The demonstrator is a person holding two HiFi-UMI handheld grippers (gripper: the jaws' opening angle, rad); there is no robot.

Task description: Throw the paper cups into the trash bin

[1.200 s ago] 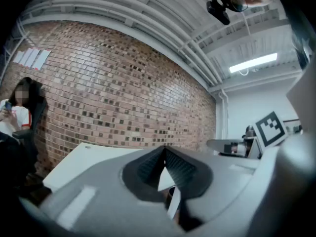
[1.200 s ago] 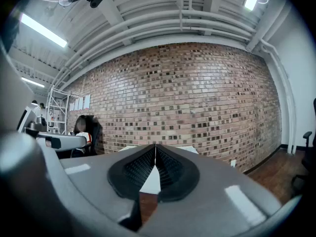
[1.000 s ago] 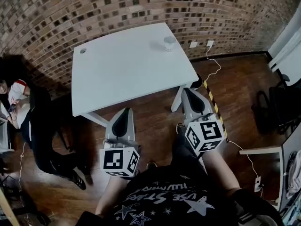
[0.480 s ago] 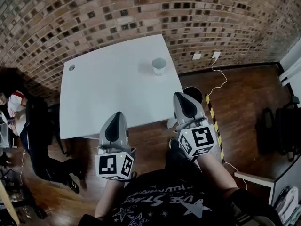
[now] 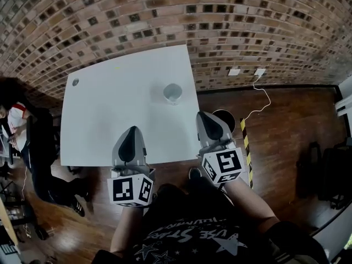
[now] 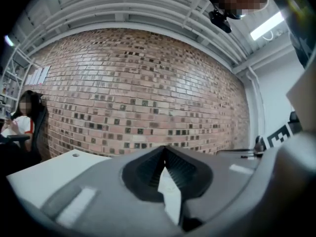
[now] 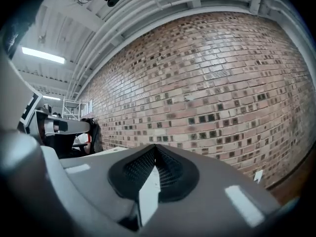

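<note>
One white paper cup stands upright on the white table, near its right edge. A dark round trash bin sits on the floor just right of the table, partly hidden behind my right gripper. My left gripper hangs over the table's near edge, shut, with nothing in it. My right gripper is at the table's near right corner, also shut and empty. In the left gripper view the left gripper has its jaws meeting, and so does the right gripper in the right gripper view. The cup is out of sight in both gripper views.
A brick wall runs behind the table. A seated person is at the far left. A yellow-black striped strip lies on the wooden floor, with a white cable from the wall sockets. Dark chairs stand at the right.
The table and cup have slid down and closer in the head view. Both grippers, earlier over the floor, now reach the table's near edge. Both stay shut.
</note>
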